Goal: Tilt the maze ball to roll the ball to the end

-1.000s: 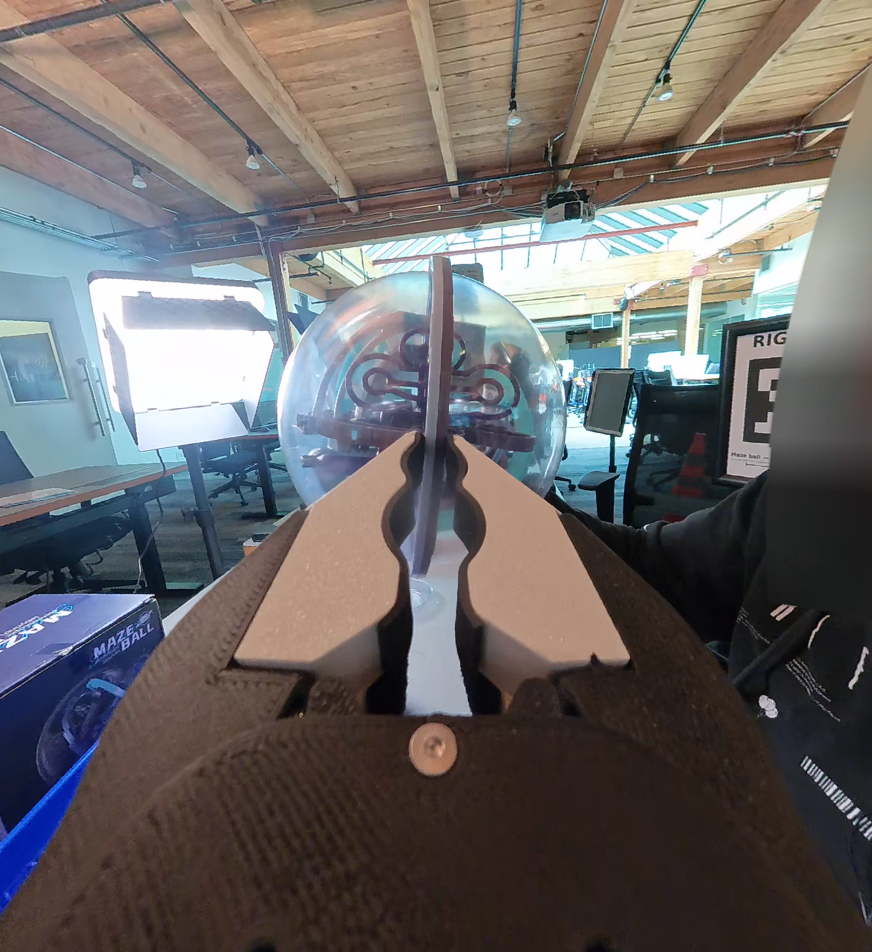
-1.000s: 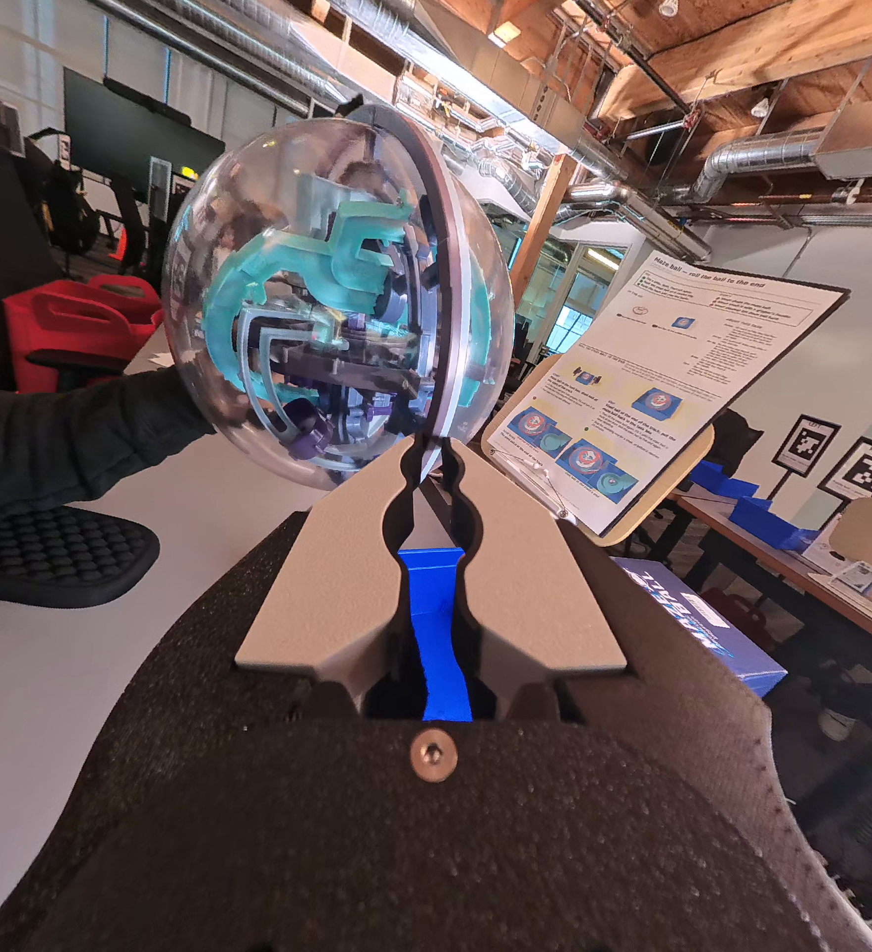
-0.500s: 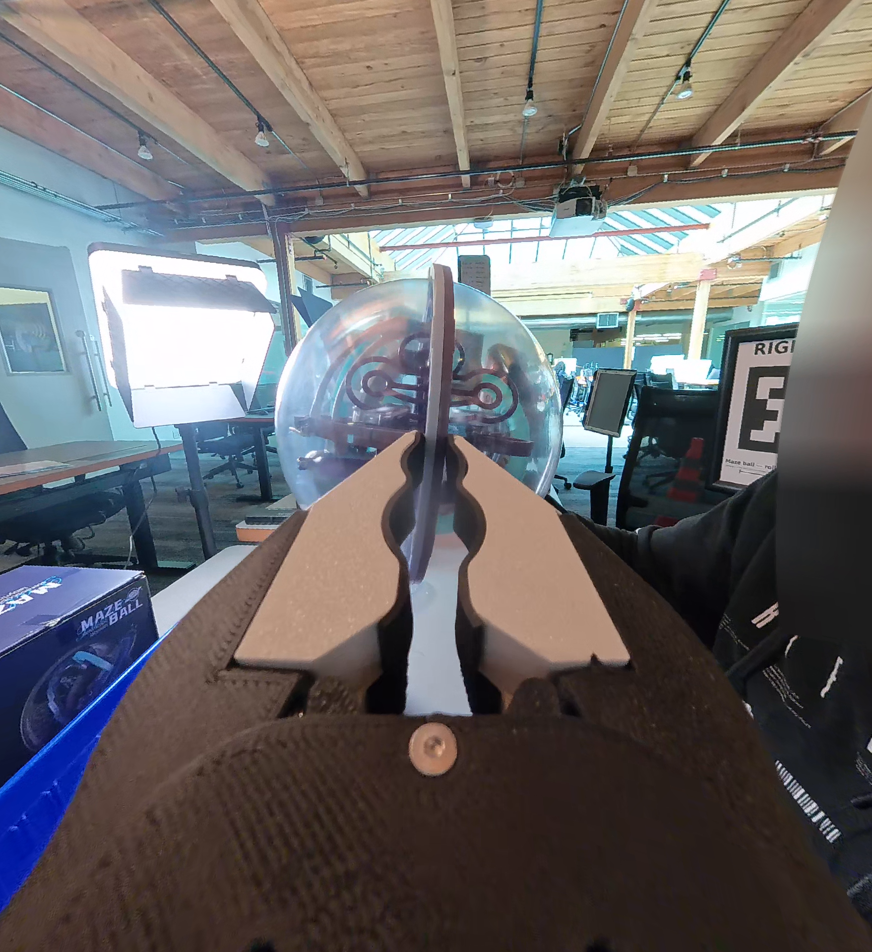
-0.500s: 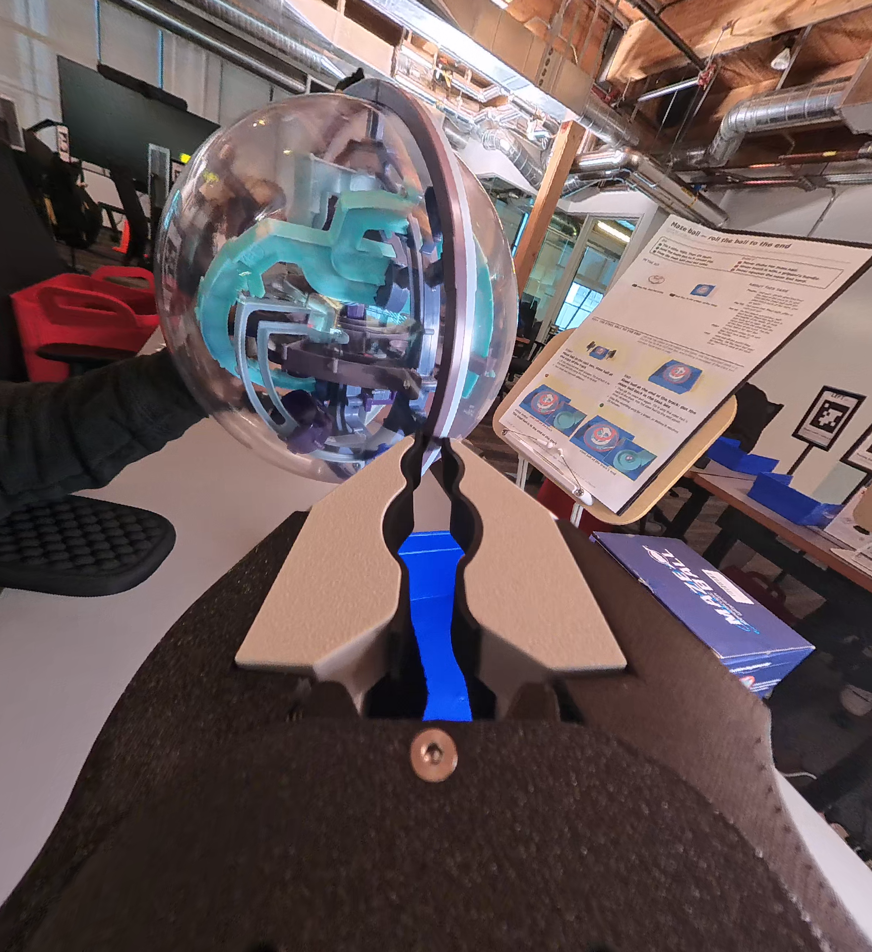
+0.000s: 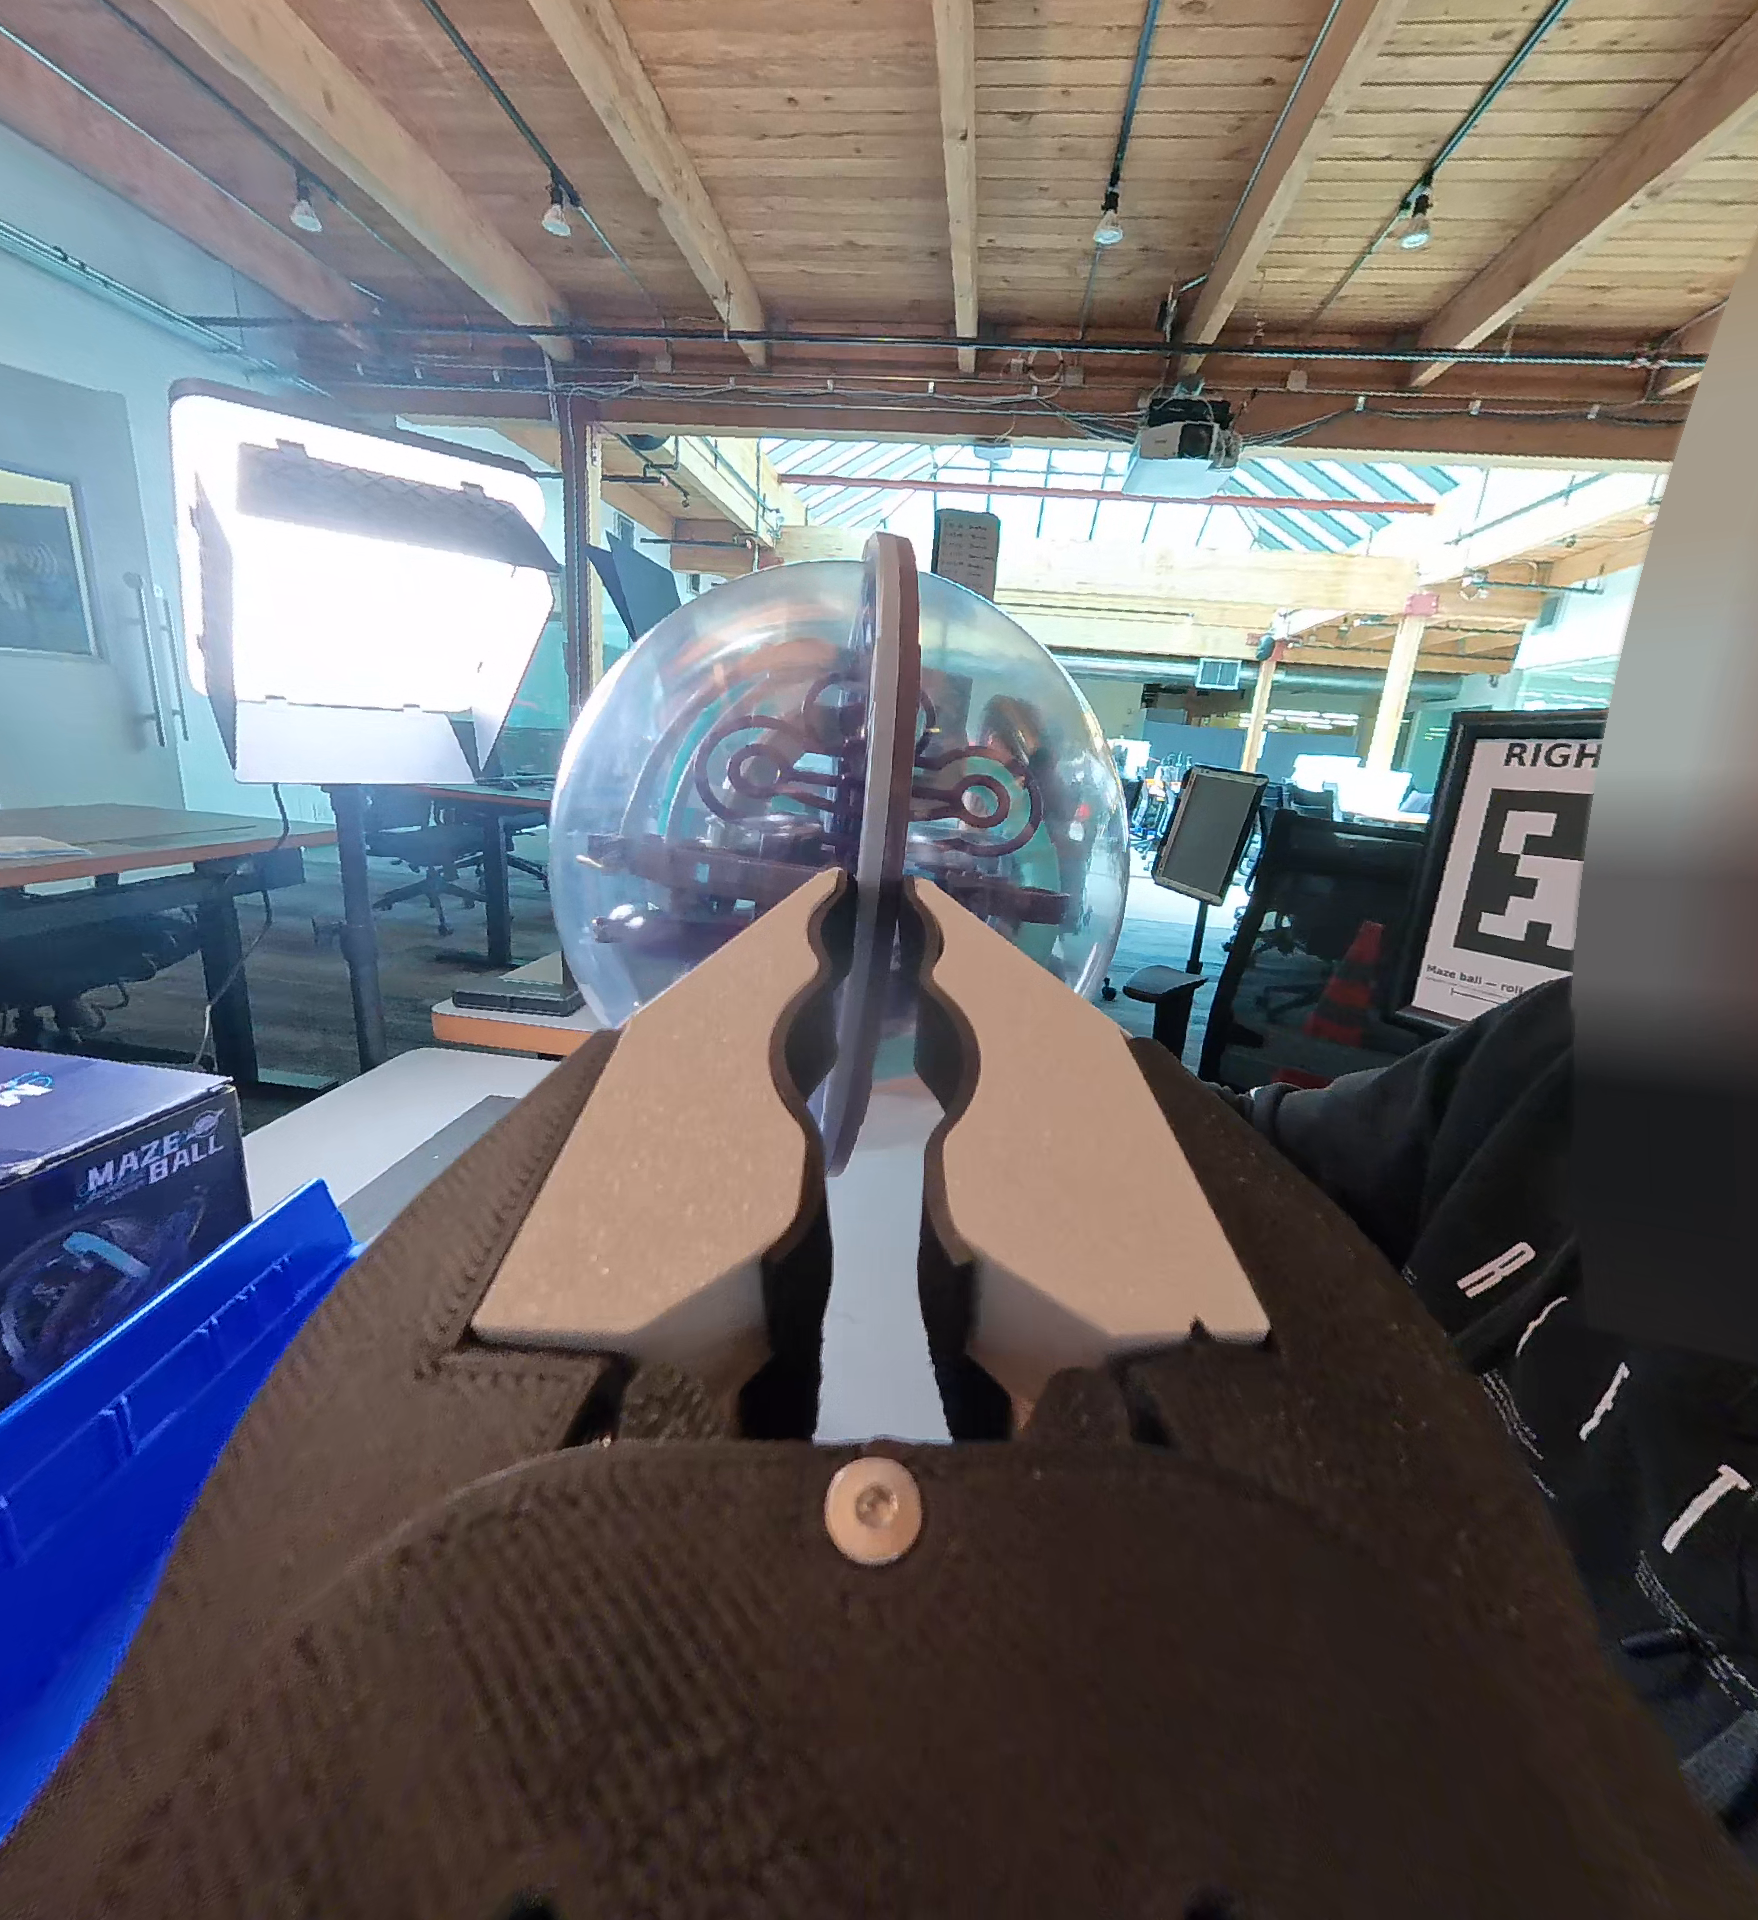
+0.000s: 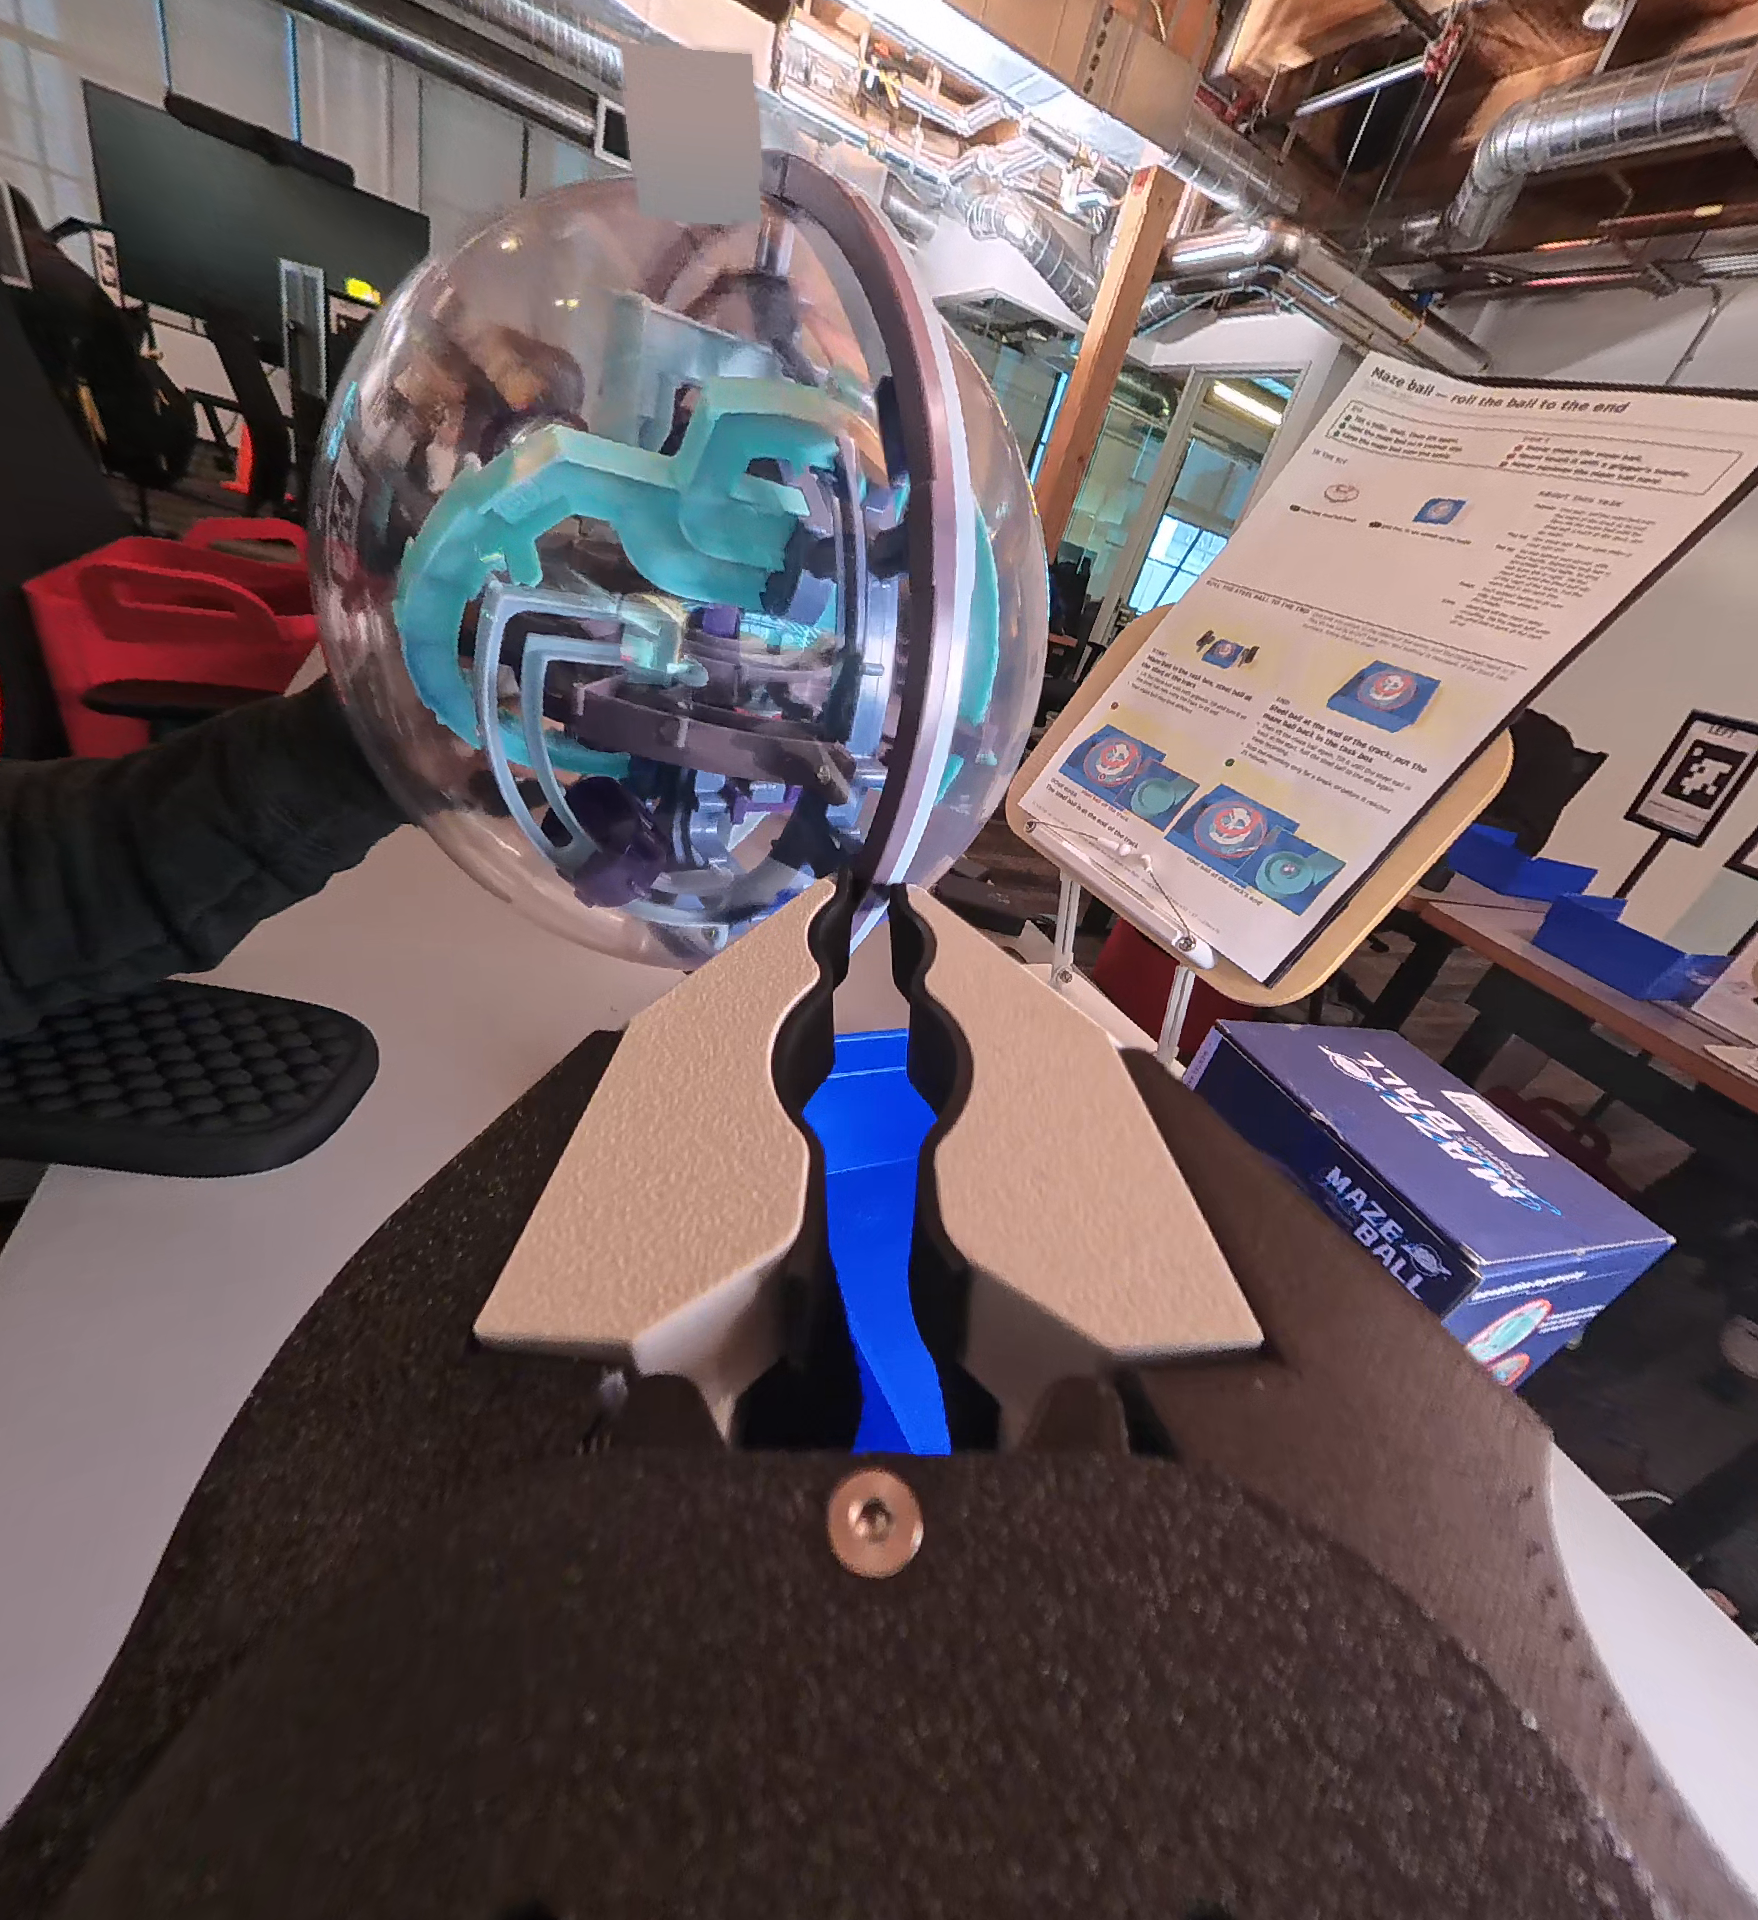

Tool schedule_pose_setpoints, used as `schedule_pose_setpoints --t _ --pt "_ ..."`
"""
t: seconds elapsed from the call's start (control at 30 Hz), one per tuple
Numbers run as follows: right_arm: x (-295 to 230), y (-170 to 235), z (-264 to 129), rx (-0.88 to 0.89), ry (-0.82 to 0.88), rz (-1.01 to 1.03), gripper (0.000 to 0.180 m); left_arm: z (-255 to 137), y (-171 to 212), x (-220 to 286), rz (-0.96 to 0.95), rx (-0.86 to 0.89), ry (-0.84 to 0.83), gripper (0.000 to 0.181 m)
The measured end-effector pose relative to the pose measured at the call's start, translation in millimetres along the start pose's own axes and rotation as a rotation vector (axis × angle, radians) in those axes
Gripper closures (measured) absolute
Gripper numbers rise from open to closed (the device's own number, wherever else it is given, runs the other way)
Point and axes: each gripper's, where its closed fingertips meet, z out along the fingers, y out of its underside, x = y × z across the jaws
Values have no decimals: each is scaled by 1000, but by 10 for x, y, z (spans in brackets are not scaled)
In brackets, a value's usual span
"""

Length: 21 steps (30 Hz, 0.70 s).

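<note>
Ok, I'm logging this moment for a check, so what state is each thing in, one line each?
Maze ball: held off the table, its rim upright.
Left gripper: shut on the ball's rim.
Right gripper: shut on the rim.
Box: closed, lying on the table.
Blue bin: open-topped, beside the box.
Instruction board: propped up, tilted on its stand.

One maze ball, two hand-held grippers, one blue box.
</note>
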Motion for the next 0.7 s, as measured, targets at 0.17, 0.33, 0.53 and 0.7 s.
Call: schedule_pose_setpoints --t 0.17,0.33,0.53,0.7 --pt "8 33 -11 -12 3 11 175 0 39 -27 -28 -5 -13 174" --pt "12 106 -16 -38 9 26 175 -11 99 -52 -62 -8 -27 174" --pt "-1 152 -61 -49 -2 54 178 -27 210 -71 -102 -7 -28 174" --pt "-11 177 -86 -28 -28 119 178 -29 252 -66 -134 31 -10 174"
